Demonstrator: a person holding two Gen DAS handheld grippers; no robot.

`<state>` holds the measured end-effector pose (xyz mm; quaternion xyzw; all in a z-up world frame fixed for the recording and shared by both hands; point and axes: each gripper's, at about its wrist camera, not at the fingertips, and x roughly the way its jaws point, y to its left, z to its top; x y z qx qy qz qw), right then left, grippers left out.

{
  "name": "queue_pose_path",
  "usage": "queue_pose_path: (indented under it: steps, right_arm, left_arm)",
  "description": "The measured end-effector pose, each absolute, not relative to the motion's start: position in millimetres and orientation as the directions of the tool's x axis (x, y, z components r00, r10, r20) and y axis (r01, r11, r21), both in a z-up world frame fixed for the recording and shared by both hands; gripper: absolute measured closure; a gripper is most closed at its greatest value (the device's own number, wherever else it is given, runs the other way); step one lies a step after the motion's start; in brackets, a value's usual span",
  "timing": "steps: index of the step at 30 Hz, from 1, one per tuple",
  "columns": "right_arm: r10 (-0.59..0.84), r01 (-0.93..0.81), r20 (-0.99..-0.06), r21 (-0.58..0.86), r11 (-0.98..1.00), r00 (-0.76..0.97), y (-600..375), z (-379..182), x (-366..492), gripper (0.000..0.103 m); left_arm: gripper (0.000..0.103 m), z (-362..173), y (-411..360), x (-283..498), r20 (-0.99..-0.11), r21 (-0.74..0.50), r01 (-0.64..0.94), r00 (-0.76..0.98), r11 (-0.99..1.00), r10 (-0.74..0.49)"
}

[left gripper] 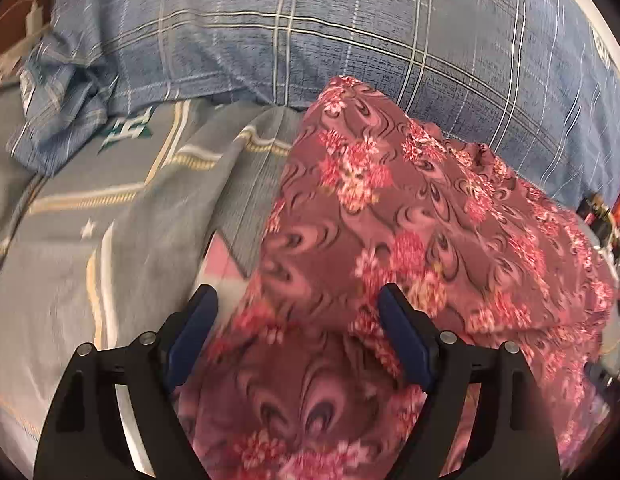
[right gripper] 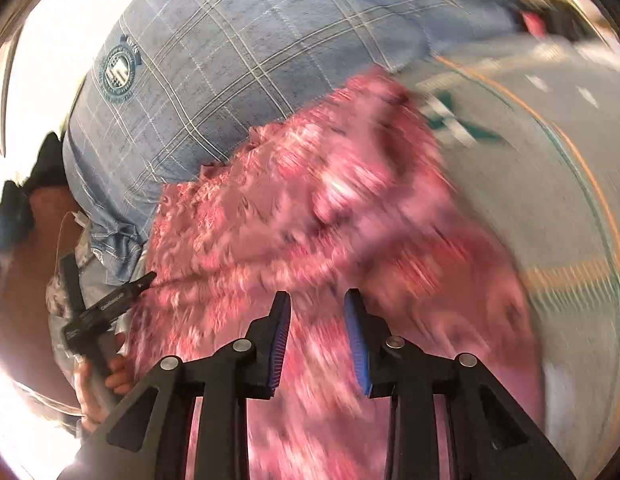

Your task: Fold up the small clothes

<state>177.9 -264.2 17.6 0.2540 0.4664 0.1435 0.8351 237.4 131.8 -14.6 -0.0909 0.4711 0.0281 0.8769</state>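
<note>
Nearest in the left wrist view, the left gripper (left gripper: 296, 308) is seen with its blue-padded fingers (left gripper: 405, 344) spread wide apart; the pink floral garment (left gripper: 409, 216) passes between them, but no pad is seen pressing on it. In the right wrist view the right gripper (right gripper: 317, 316) is held with its fingers parted by a narrow gap, and blurred floral cloth fills the space behind that gap; nothing is pinched between the pads. At the left edge of that same view the left gripper is seen from the side, held in the person's hand (right gripper: 98, 384), with its tip at the garment's edge.

The pink floral garment is spread in a rumpled heap on the grey bedsheet (left gripper: 90, 240), which is printed with cream stripes, a star and green lettering. A pink patch of another cloth (left gripper: 226, 264) is exposed at the garment's left border, just beyond the left finger.

Farther back, a blue plaid pillow (left gripper: 349, 24) is laid along the far edge of the bed, and the garment's far end is rested against it. A round green emblem (right gripper: 118, 68) is printed on the pillow.
</note>
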Motion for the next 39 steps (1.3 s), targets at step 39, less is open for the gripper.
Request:
queue_pose_path:
  steps: [39]
  right_arm:
    - [0.376,-0.074,-0.858,0.374,0.924,0.35,-326,-3,4,0.055]
  left_arm:
    - [0.02,-58,121,9,-0.959,-0.236,0.142,0.126,0.961,-0.254]
